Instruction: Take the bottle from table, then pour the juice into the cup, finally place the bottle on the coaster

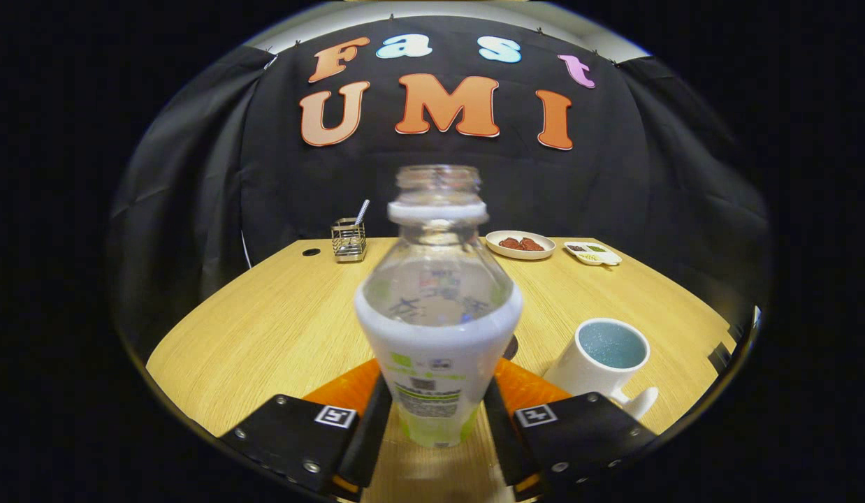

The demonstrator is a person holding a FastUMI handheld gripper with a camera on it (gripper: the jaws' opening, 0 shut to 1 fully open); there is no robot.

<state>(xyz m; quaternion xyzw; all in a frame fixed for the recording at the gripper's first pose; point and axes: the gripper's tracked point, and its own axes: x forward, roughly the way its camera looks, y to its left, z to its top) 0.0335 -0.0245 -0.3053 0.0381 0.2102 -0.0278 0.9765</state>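
The clear plastic bottle with a white and green label sleeve (438, 328) stands directly between the jaws, its long axis upright and its open, capless neck well above them. Both fingers (374, 426) sit against the lower part of the sleeve, one on each side, so the gripper (436, 427) appears closed on the bottle. The bottle's base hangs a little above the pale wooden bench (279, 328), which suggests it is lifted, though that is hard to judge for certain. Whether any juice sits inside cannot be told; the clear shoulder looks empty.

The white ceramic cup with a speckled blue inside (604, 360) stands on the bench just ahead of the jaws and to their right, close beside the right finger, mouth up, handle turned back toward the gripper. The pour therefore calls for a short carry to the right and a tilt of the neck in that direction.

An orange flat piece (345, 388), probably the coaster, lies on the bench under and just beyond the fingers, behind the bottle's base; a dark round edge shows beside the bottle, unclear.

The sleeve carries small print and a square code, too blurred to read; each jaw block bears a square black-and-white marker.

Far beyond the jaws stand a wire metal holder with a utensil (349, 239), a white plate of reddish-brown food (520, 244) and a small white divided tray (592, 253).
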